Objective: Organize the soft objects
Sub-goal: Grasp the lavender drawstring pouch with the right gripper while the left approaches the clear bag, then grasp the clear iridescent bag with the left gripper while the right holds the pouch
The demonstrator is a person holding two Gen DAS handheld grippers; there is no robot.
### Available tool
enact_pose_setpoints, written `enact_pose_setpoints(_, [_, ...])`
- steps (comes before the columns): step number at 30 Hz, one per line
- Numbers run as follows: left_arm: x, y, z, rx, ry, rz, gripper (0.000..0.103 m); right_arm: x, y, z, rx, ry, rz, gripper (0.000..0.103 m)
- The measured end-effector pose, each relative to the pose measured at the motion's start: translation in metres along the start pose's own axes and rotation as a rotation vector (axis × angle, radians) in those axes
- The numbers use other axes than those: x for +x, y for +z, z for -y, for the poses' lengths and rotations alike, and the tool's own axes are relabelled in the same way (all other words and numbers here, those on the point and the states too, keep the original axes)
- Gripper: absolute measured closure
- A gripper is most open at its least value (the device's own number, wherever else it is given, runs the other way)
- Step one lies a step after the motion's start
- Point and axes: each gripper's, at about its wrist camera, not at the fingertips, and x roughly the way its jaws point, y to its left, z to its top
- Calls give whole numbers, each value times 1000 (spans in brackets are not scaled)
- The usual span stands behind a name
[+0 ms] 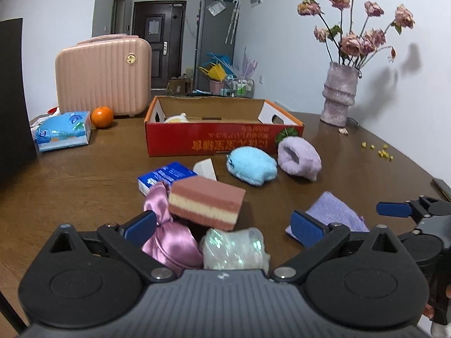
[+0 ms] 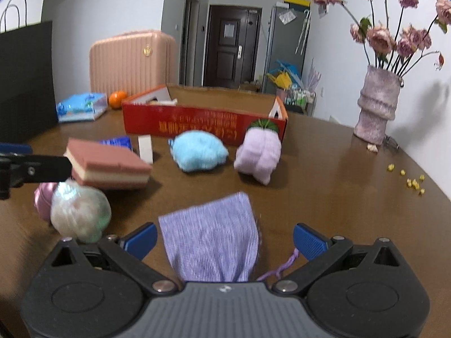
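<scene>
Both tongs stand apart, gripping nothing. The left gripper (image 1: 224, 226) straddles a pink satin pouch (image 1: 169, 239), an iridescent ball (image 1: 234, 249) and a pink-cream sponge (image 1: 207, 201). The right gripper (image 2: 225, 240) straddles a ribbed lilac pouch (image 2: 211, 239) lying flat on the table (image 2: 324, 186).

Black left gripper (image 1: 224, 228), blue ribbed pads (image 1: 305, 226), silver screws

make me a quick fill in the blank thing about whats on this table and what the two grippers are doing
1. The pink-and-cream sponge lies between the left gripper and the red cardboard ____.
2. The lavender cloth pouch lies between the open fingers of the ____ gripper.
3. The fluffy blue item lies on the table, just outside the box, beside a fluffy ____ one.
4. The vase holds dried ____.

Missing words: box; right; purple; flowers
</scene>
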Motion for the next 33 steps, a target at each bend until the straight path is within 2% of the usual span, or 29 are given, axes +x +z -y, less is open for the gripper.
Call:
enact_pose_setpoints(1, [0,-1,1,3,-3,-2,0,3,-2,0,-1,-1,-10,2])
enact_pose_setpoints(5, [1,-4,6,12,-9,-9,0,17,-9,1,15,4,-57,20])
enact_pose_setpoints(6, [1,-4,7,13,-9,-10,0,20,-11,2,23,12,-66,21])
enact_pose_setpoints(10, [3,-5,9,19,-6,-18,0,23,-15,2,30,43,-68,33])
enact_pose_setpoints(12, [3,-6,12,24,-8,-19,0,22,-15,3,33,62,-63,47])
enact_pose_setpoints(14, [3,-6,15,32,-13,-16,0,20,-16,4,42,89,-56,65])
enact_pose_setpoints(18, [3,-7,19,45,-19,-2,0,15,-15,9,61,105,-39,72])
enact_pose_setpoints(25, [11,-13,28,74,-47,-28,23,5,-14,19,100,108,7,76])
enact_pose_setpoints(33, [25,-17,28,65,-26,-76,33,-5,-11,25,119,111,52,76])
